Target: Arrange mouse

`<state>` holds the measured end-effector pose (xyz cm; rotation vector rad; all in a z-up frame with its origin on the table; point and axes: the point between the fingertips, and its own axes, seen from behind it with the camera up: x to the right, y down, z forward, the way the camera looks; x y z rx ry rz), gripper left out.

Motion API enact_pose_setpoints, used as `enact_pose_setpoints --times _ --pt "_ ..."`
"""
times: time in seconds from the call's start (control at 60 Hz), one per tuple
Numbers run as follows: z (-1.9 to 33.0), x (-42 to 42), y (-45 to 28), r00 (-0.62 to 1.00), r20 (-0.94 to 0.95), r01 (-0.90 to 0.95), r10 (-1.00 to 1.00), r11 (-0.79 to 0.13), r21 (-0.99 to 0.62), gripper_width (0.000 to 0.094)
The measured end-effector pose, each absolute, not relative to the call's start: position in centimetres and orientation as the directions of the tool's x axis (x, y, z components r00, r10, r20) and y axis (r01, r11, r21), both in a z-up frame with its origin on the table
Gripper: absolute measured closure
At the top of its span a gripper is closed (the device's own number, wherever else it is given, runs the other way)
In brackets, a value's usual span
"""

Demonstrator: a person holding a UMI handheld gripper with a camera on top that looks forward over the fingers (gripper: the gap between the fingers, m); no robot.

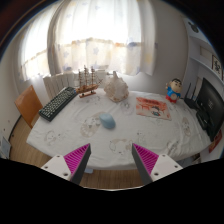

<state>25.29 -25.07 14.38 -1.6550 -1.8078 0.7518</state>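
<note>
A pale blue-grey mouse [107, 121] lies near the middle of a table covered with a light patterned cloth [120, 135]. My gripper [112, 160] is well back from it, above the table's near edge, with the mouse beyond the fingers. The two fingers [76, 159] with magenta pads stand wide apart and hold nothing.
A dark keyboard [57, 103] lies at the table's far left. A model sailing ship [88, 80] and a white bundle [116, 88] stand at the back. A colourful booklet [153, 107] lies to the right, a monitor [211, 108] at far right. Curtained windows behind.
</note>
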Motion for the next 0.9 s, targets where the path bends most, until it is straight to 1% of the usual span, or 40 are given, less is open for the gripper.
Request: enact_pose_setpoints --times 0.15,0.233,0.4,0.633,0.833,0.9 --pt "13.5 22.9 -27.2 -0.071 0.024 0.62 0.997 0.063 -0.782 0.0083" --pt "12.2 21.0 -27.2 -0.057 0.029 0.587 0.998 0.057 -0.808 0.0082" --pt "9.0 16.8 -27.2 -0.035 -0.005 0.556 0.999 0.015 -0.831 0.0083" --pt "3.5 10.5 -27.3 -0.058 0.007 0.55 0.998 0.038 -0.834 0.0082" --pt "0.4 5.6 -26.8 -0.066 0.024 0.561 0.998 0.057 -0.826 0.0082" --pt "-0.2 4.2 -26.5 -0.064 0.026 0.569 0.998 0.058 -0.82 0.008"
